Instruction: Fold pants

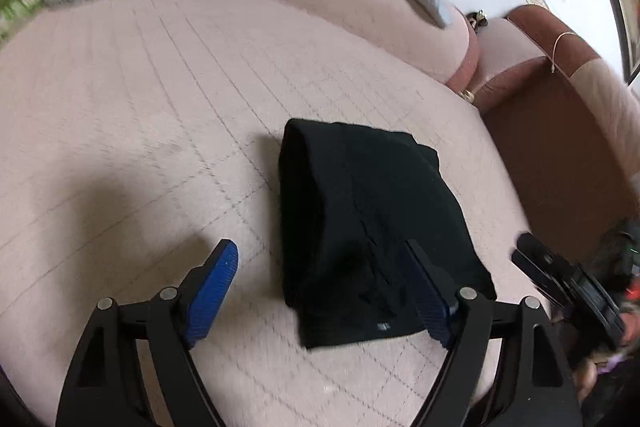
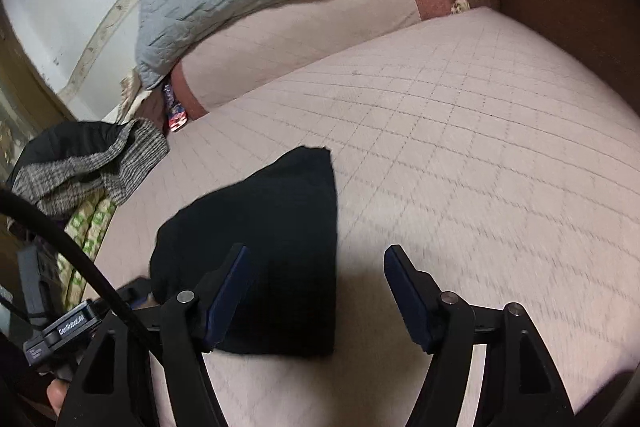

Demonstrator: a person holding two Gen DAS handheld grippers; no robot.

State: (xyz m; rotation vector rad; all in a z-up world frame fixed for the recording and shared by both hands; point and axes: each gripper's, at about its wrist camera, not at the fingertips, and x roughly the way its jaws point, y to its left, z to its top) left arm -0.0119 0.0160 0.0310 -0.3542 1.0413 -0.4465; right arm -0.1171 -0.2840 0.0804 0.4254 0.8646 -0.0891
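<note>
On the quilted pink sofa seat:
Left gripper: my fingers spread wide, holding nothing.
Pants: black, folded compact, lying flat; layers indistinguishable, near edge partly hidden by my fingers.
Right gripper: fingers wide, empty.

Folded black pants on quilted bed, open-jawed right claw above.

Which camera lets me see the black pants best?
The left wrist view. There the folded black pants lie almost whole on the pink quilted cover, with a rounded fold edge and a small tag showing. The right wrist view shows the pants too, but darker, and one finger of the right tool overlaps them.
</note>
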